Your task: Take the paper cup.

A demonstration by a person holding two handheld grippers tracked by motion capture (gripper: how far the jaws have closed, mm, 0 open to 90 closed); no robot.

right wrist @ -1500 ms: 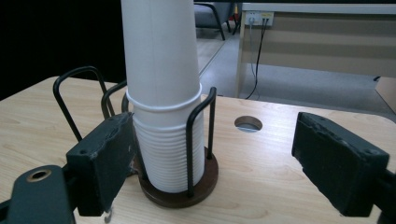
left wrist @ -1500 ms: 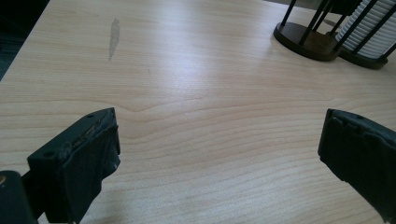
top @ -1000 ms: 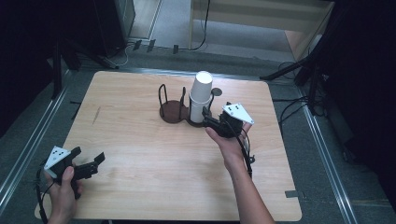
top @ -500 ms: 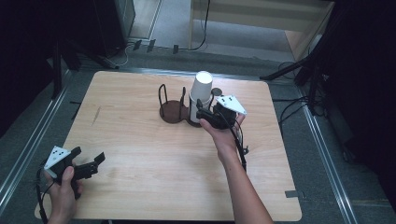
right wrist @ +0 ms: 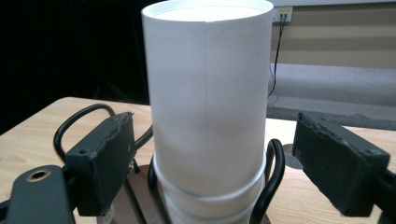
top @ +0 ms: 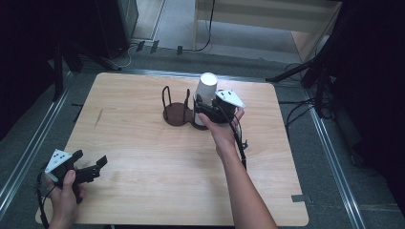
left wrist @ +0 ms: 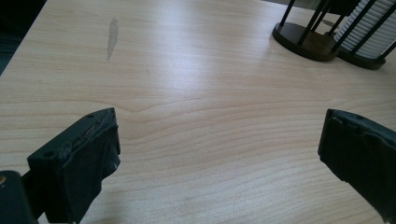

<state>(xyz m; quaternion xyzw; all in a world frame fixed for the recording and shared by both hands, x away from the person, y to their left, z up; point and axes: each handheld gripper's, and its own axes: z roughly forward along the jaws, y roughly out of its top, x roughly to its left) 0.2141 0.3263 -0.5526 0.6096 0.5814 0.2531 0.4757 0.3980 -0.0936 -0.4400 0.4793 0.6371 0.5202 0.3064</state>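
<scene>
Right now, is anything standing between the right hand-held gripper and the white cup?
Nothing visible does. The right hand-held gripper has its jaws open on both sides of the white cup, with clear gaps. The black wire holder rises around the cup's base, below the jaws.

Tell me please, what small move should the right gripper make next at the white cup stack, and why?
Probably close the jaws on the top cup. In the right gripper view the white cup stack stands between the two pads with a gap on each side, so the right gripper is open and placed around it but grips nothing yet. The stack sits in the black wire holder; the left gripper waits open, far away.
</scene>
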